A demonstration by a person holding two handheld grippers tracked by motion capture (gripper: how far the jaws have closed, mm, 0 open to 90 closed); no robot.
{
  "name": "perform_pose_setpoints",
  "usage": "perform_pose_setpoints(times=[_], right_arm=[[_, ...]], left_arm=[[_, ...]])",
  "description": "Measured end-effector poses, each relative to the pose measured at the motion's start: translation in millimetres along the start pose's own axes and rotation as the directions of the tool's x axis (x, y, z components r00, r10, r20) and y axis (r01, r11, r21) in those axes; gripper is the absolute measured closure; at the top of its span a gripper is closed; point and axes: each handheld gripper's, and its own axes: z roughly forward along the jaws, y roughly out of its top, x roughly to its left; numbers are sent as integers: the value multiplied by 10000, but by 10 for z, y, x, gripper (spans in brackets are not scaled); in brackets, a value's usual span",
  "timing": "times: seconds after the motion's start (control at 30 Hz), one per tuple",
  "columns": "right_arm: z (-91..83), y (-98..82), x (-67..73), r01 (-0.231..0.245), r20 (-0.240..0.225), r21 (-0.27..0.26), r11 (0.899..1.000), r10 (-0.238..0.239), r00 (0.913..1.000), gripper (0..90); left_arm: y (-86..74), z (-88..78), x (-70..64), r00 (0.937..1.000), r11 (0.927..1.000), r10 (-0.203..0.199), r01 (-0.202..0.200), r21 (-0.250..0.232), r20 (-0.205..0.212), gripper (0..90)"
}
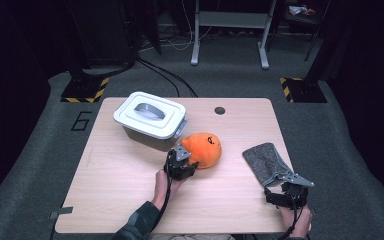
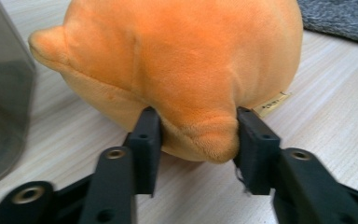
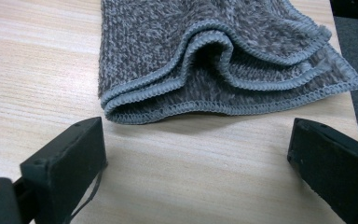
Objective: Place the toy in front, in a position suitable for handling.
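Your left claw (image 2: 193, 133) pinches a fold of the round orange plush toy (image 2: 177, 65). Your right claw (image 3: 200, 154) stands spread, the folded grey knitted cloth (image 3: 214, 60) at its 12 o'clock, untouched.

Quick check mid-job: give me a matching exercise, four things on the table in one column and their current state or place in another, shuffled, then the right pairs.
Things:
1. orange plush toy
2. grey cloth
3. lidded container
4. right tool

States:
A. jaws wide apart, just short of the cloth's folded edge
B. pinched at a fold by the left tool
C. closed, far left part of the table
D. folded, lying near the table's right edge

Pairs: 1-B, 2-D, 3-C, 4-A
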Motion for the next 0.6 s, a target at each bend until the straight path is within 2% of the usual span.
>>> perform_pose_setpoints(times=[0.27, 0.3, 0.37, 0.43, 0.6], right_arm=[[-2, -1, -2, -14, -15, -10, 10000, 14, 10000, 38], [-2, -1, -2, -15, -13, -15, 10000, 15, 10000, 38], [-5, -2, 4, -84, 4, 0, 10000, 84, 10000, 40], [-7, -3, 4, -86, 9, 21, 10000, 86, 10000, 41], [-8, -3, 3, -77, 14, 24, 10000, 77, 10000, 43]], left_arm=[[20, -21, 31, 9996, 9985, -28, 44, -545, 292, 730], [33, -25, 31, 9991, 9965, -142, 173, -814, 391, 737], [58, -49, 22, 9987, 9942, -166, 215, -1052, 477, 747], [75, -64, 24, 9982, 9933, -155, 220, -1136, 581, 754], [143, -155, -29, 9944, 9852, -216, 388, -1667, 1036, 760]])
